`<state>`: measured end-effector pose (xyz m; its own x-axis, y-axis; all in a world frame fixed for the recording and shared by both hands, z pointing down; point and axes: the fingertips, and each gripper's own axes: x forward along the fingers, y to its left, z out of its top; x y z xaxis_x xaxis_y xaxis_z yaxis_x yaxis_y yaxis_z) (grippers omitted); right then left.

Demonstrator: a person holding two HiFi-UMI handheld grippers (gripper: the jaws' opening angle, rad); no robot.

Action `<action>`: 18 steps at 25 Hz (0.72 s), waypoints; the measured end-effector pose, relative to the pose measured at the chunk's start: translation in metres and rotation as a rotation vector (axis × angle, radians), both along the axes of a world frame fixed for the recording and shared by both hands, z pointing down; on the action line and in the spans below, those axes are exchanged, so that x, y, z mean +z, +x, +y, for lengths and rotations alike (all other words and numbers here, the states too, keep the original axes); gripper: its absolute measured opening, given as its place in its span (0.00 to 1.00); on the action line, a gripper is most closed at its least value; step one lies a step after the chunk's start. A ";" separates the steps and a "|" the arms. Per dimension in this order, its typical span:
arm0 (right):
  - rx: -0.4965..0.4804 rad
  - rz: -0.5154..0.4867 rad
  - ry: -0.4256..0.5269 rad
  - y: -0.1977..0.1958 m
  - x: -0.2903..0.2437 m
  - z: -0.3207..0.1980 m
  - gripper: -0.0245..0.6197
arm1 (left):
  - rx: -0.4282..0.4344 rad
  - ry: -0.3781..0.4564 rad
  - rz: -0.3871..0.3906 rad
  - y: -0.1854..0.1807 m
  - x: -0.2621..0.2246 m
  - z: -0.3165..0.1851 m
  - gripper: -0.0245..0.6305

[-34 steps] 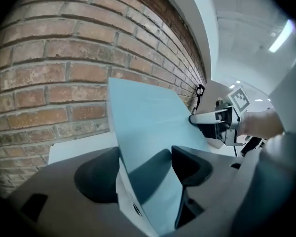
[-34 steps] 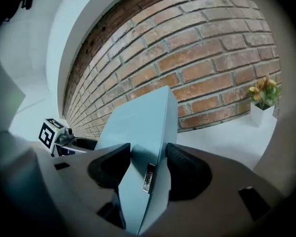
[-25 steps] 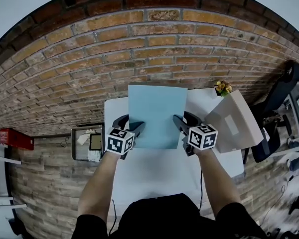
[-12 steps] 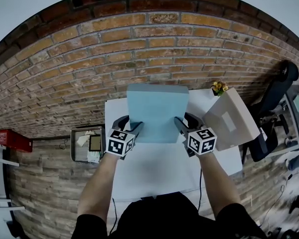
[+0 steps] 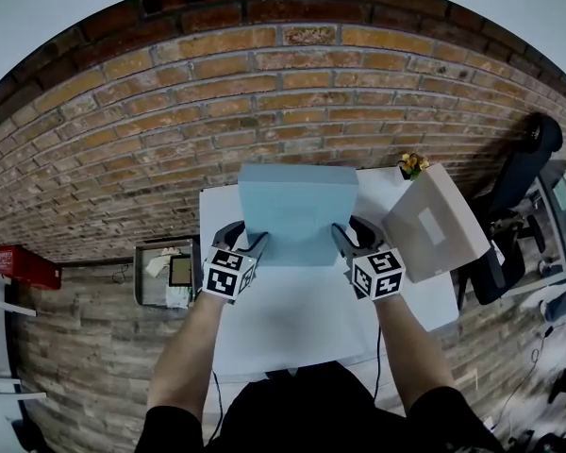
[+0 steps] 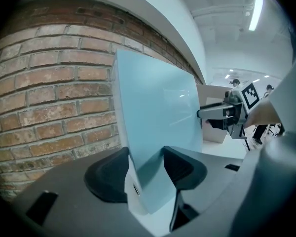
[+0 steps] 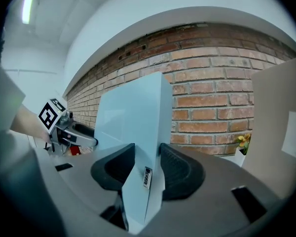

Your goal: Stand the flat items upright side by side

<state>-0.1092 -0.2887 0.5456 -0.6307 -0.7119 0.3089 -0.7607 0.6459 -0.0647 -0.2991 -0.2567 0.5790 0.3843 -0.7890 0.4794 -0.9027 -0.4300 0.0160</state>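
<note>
Left claw [image 5: 253, 245] and right claw [image 5: 349, 240], jaws just closing, clamp the near-upright blue box [image 5: 297, 208] by its sides, tan box [image 5: 436, 223] beside it toward the bench's [image 5: 292, 324] right edge.

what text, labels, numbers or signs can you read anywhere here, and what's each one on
No wording is legible in any view.
Small sticker on the edge of the light blue box: dark print, too small to read.
White label on the beige box: no print can be made out.
Left marker cube and right marker cube: black-and-white square patterns only, no words or numbers.
</note>
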 end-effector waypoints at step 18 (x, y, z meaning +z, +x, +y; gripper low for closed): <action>-0.009 0.004 -0.011 0.010 0.004 0.046 0.31 | 0.038 0.000 -0.043 0.004 0.003 0.040 0.37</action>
